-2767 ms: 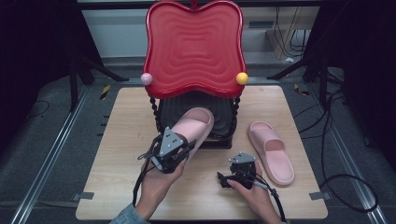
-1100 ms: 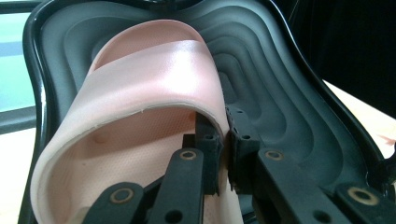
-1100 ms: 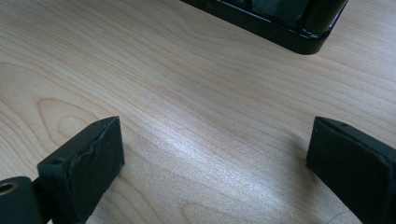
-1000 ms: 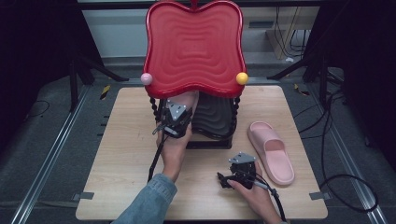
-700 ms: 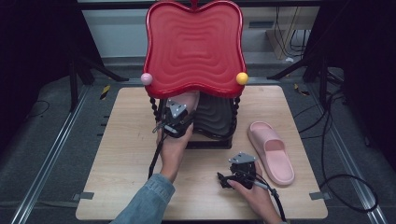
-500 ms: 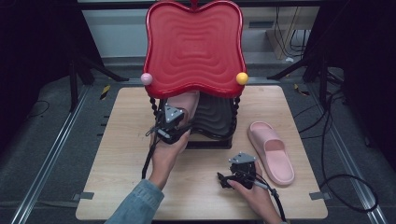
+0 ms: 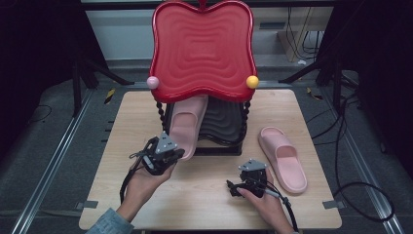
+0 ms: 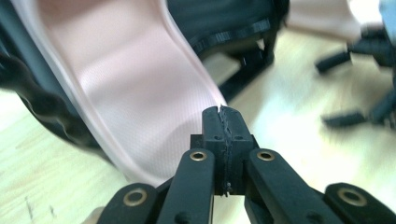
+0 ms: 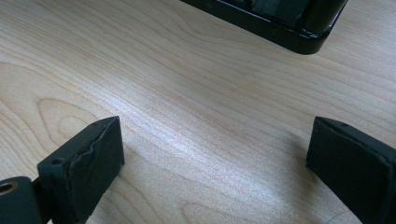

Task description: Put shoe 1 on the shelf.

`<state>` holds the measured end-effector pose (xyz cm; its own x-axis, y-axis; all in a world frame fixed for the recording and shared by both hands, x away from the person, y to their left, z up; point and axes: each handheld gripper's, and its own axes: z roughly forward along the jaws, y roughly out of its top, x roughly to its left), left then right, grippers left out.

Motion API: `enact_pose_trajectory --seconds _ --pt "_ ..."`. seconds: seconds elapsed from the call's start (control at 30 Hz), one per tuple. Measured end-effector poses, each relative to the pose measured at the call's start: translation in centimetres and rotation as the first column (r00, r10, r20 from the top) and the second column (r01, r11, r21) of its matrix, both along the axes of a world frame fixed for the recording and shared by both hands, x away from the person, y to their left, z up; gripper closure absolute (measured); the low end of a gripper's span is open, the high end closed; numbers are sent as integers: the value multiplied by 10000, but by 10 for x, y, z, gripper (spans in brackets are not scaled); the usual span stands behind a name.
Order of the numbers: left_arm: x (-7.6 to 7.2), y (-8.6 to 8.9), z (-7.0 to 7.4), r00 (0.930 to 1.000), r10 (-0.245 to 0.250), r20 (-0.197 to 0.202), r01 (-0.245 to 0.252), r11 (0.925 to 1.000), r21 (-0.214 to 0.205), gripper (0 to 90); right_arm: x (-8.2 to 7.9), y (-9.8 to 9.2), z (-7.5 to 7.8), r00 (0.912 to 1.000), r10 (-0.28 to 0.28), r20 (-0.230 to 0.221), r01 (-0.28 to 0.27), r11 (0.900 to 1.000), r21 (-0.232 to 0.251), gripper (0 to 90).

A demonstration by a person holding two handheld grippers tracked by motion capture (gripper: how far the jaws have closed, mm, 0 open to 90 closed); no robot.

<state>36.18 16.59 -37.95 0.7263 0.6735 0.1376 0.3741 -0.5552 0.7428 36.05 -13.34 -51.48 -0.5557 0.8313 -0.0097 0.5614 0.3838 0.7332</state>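
- Item one, pink slipper on the rack (image 7: 187, 124): a soft, matte pink slide with a smooth footbed and raised rim. It lies toe-in on the lower black shelf (image 7: 221, 124) of the stand, under the red wavy tray (image 7: 202, 48), with its heel end hanging out over the shelf's front edge toward 7 o'clock.
- Item two, second pink slipper (image 7: 282, 158): same make, flat on the wooden table (image 7: 204, 195) at 3 o'clock of the stand, sole down, well apart from both grippers.
- Your left gripper (image 7: 173, 155): it sits just at the heel of the racked slipper, at 7 o'clock of the stand. Its jaws have just been closing and now meet pad to pad with nothing between them.
- Your right gripper (image 7: 243, 184): it rests low near the table's front edge at 5 o'clock of the stand, jaws spread wide over bare wood, holding nothing.
- High view: gives you both slippers, both hands, the pink ball (image 7: 153, 82) and the yellow ball (image 7: 252, 81) on the stand's posts.
- Left gripper view: gives you the fine dotted texture of the slipper's footbed (image 8: 135, 88) and the closed pads' ridged seam just clear of its rim.
- Right gripper view: gives you the wood grain between the open pads (image 9: 86, 158) and a glossy black corner of the stand's base (image 9: 299, 32) at 1 o'clock.
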Motion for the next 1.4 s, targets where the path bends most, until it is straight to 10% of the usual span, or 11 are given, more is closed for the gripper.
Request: enact_pose_trajectory --seconds 0.23,0.53,1.4 --pt "-11 -3 -21 9949 -709 -711 784 9909 1097 900 0 0 0 10000 -5 -3 5 10000 7 43" --pt "-1 -5 -34 9931 -714 -928 848 9851 1496 900 0 0 0 10000 -12 2 12 10000 8 42" --pt "48 -12 -17 9961 89 -877 -84 9999 66 900 0 0 0 10000 -15 9 15 10000 -11 42"
